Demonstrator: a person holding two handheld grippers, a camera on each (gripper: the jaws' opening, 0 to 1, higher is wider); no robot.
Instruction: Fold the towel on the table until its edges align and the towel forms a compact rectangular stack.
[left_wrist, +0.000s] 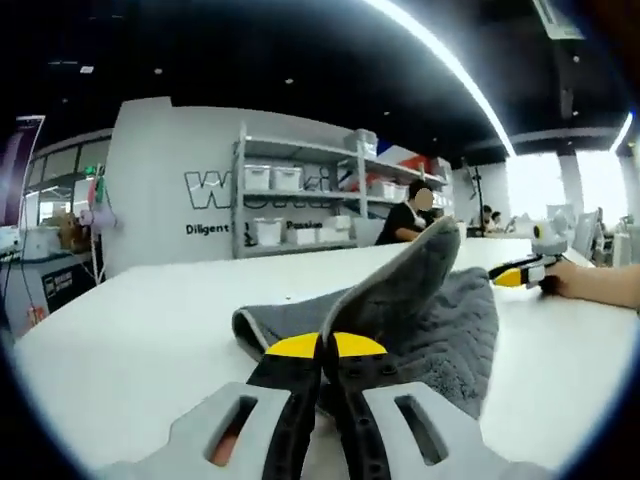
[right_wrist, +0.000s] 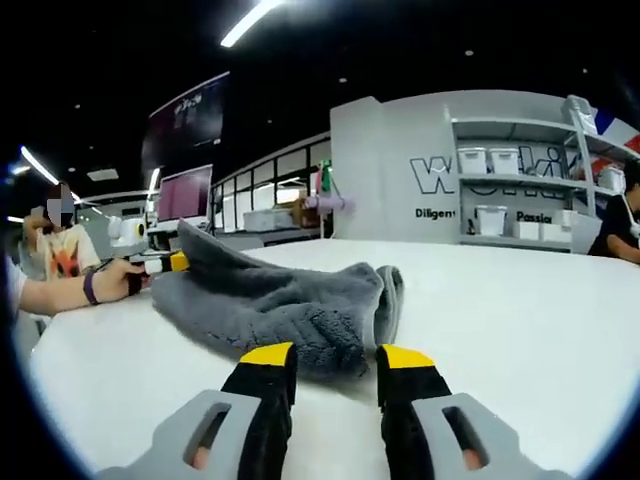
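White desk under shelving carries the grey towel, soft, limp and light, heaped mid-desk; 1 corner is pinched by the left gripper, the right gripper is spread empty just beside the near fold, where hold is best taken.

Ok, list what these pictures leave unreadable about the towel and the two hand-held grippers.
- Left gripper view: the left hand-held gripper is shut on a raised corner of the towel; that lifted flap hides the towel's far side.
- Right gripper view: the right hand-held gripper stands open short of the towel; the bunched folds hide whether any edges align.
- Both views: the table hides the towel's underside.
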